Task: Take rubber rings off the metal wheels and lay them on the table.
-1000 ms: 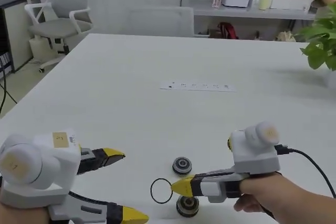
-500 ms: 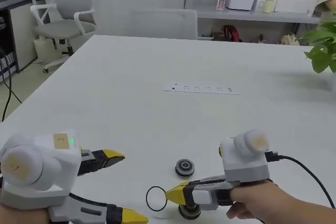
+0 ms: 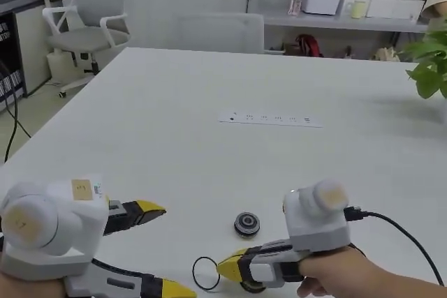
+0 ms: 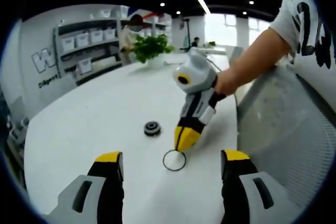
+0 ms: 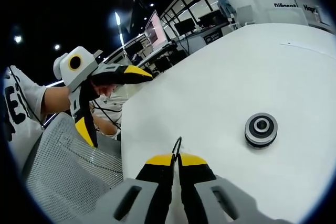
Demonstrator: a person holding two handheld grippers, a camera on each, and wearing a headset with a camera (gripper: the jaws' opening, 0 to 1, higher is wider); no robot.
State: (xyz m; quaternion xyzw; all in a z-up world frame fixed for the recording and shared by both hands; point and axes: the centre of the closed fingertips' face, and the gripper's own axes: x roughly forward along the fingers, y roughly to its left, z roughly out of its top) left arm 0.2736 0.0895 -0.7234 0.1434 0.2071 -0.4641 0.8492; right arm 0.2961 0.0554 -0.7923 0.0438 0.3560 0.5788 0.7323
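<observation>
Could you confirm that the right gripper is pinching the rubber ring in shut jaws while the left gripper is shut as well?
Not quite: the left gripper is open, its jaws standing wide apart in the left gripper view. The rest holds: the right gripper pinches the rubber ring in shut jaws.
</observation>
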